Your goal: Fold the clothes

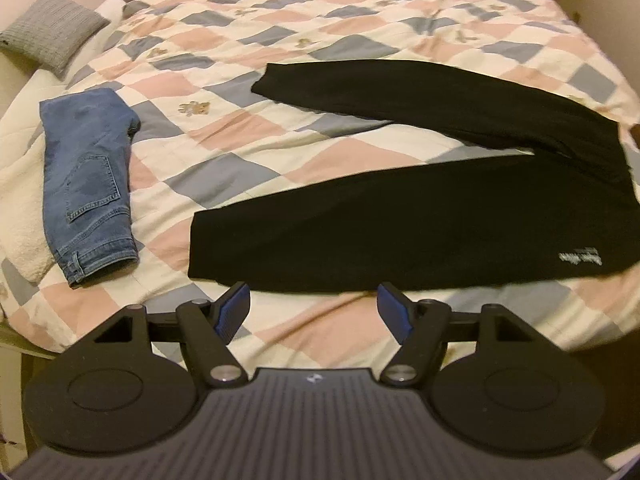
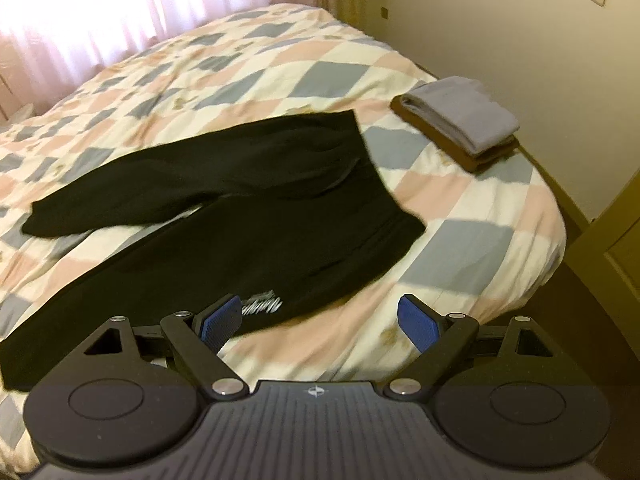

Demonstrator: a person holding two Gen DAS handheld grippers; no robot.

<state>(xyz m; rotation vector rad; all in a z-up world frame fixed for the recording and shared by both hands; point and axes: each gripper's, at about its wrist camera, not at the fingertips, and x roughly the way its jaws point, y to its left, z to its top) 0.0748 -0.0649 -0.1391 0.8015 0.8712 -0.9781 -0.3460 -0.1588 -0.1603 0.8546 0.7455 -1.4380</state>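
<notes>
On the checked quilt [image 1: 280,152], soft black trousers [image 1: 420,232] lie V-shaped.

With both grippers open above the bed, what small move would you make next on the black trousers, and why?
Probably lower the left gripper onto the near leg's cuff of the black trousers. They lie spread flat and unfolded with legs apart, both grippers are open and empty, and that cuff edge lies just ahead of its fingers.

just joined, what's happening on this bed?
Clothes folding. Black trousers lie spread on the checked quilt, legs apart, unfolded. Left gripper and right gripper are both open near the trousers' front edge, holding nothing. Jeans lie to the left; a folded stack lies to the right.
</notes>
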